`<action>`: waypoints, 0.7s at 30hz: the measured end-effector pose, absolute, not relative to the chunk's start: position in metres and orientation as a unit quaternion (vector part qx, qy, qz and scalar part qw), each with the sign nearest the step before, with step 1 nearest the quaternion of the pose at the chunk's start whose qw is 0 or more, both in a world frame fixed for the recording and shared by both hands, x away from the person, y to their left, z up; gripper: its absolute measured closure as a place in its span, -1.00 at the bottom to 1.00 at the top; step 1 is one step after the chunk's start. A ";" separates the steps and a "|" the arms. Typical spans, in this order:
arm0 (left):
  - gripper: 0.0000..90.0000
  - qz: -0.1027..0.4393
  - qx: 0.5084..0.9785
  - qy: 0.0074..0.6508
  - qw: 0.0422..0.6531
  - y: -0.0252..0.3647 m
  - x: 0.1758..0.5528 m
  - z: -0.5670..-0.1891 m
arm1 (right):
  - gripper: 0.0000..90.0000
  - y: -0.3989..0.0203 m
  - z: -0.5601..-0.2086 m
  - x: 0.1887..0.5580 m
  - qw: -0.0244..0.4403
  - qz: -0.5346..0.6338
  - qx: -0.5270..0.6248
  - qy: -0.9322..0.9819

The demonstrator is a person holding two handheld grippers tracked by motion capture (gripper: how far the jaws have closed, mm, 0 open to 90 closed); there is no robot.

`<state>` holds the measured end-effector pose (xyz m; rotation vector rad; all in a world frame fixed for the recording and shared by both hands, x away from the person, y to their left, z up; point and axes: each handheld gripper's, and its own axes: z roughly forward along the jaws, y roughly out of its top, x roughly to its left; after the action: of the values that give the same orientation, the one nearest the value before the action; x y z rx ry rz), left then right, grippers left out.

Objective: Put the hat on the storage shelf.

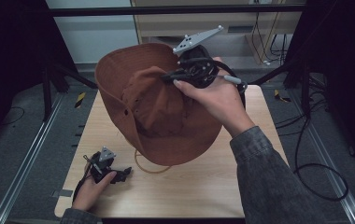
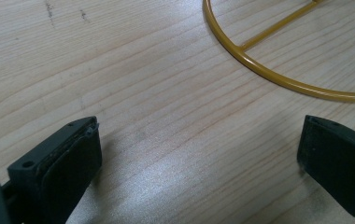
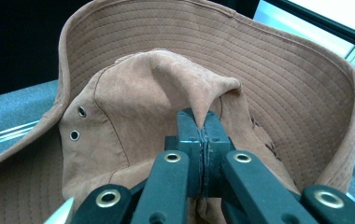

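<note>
A brown brimmed hat (image 1: 161, 107) hangs above the wooden table (image 1: 203, 186), lifted by its crown. My right gripper (image 1: 172, 77) is shut on a pinched fold of the crown (image 3: 203, 100), the brim (image 3: 283, 70) curving up behind it. Two metal eyelets (image 3: 78, 123) show on the crown's side. A yellow wire ring (image 1: 150, 168) lies on the table under the hat's near edge, and an arc of that yellow wire ring (image 2: 278, 77) passes ahead of my left gripper (image 2: 199, 154). That left gripper (image 1: 125, 173) rests on the table near the front left corner, jaws wide open with bare wood between them.
Metal rails (image 1: 31, 154) run along both sides of the table. Black cables (image 1: 315, 172) loop on the floor at the right. A dark frame bar (image 1: 175, 10) crosses the back.
</note>
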<state>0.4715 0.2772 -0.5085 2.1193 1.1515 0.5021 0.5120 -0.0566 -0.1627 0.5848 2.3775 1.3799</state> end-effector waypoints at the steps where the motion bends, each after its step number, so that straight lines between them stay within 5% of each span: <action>1: -1.00 0.192 0.811 0.441 0.333 0.277 0.471 -0.509 | 0.98 -0.056 -0.163 0.512 0.165 0.484 0.206 0.834; 21: -1.00 0.192 0.811 0.441 0.332 0.277 0.471 -0.508 | 0.98 -0.041 -0.175 0.522 0.158 0.479 0.205 0.839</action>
<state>0.4713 0.2771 -0.5084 2.1193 1.1530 0.5019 0.5215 -0.0413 -0.1752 0.5875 2.4004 1.3691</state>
